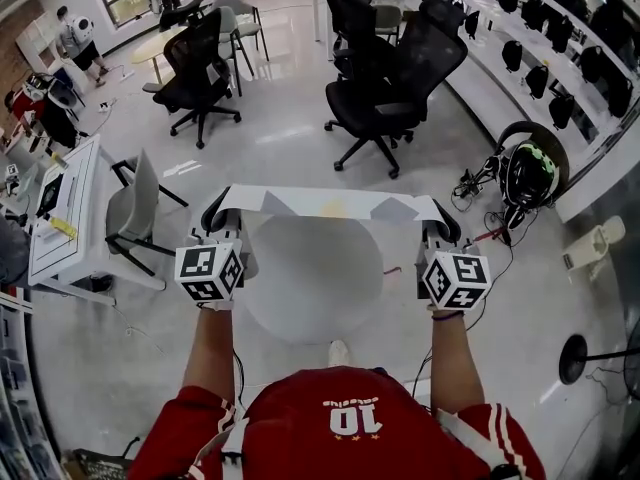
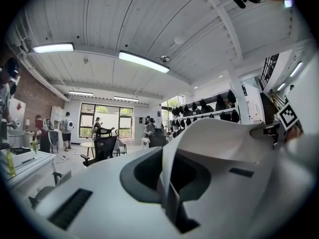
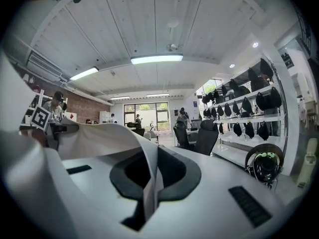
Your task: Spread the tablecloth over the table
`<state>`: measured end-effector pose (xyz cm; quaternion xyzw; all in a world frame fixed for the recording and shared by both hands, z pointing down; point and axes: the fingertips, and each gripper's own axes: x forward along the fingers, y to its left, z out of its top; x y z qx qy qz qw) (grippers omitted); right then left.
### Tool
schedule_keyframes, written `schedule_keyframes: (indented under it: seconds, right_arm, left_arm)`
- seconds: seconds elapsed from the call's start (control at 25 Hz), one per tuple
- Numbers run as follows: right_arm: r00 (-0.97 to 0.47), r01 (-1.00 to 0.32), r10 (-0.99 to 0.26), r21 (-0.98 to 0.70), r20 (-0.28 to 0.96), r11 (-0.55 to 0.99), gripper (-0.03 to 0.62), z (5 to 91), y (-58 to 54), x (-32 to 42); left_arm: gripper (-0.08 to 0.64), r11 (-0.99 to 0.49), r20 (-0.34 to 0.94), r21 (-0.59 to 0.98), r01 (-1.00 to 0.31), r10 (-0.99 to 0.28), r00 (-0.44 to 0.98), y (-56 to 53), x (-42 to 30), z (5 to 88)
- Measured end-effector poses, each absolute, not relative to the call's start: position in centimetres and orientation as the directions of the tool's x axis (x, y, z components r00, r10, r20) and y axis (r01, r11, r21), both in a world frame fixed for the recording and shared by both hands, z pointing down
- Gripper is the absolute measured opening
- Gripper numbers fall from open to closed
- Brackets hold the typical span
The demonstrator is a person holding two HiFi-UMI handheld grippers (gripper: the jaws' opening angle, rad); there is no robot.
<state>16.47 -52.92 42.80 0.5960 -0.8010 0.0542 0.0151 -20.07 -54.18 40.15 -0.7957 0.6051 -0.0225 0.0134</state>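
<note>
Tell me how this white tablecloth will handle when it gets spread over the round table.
Probably floppy: the tablecloth folds and curls where the left gripper and right gripper pinch it. Likely light: two small pinches carry it. It may slide on the smooth table.

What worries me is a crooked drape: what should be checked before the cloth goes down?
1. Left claw shut on the tablecloth: ok.
2. Right claw shut on the tablecloth: ok.
3. Held edge straight between the claws: ok.
4. Round table below and between the claws: ok.
5. Cloth fully unfolded: cannot tell; creased folds show along the held edge.
6. Office chair apart from the table: ok.
</note>
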Motion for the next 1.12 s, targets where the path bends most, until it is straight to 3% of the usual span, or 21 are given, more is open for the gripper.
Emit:
schedule_keyframes:
  seconds: [1.12]
  right_arm:
    - [-0.326,-0.945,-0.893,-0.133,0.310,0.299,0.017,52.8,-40.3,12.8]
  left_arm:
    - [0.023,-0.304,0.241,0.024,-0.952,-0.923,0.301,-42.2,-24.0,51.1]
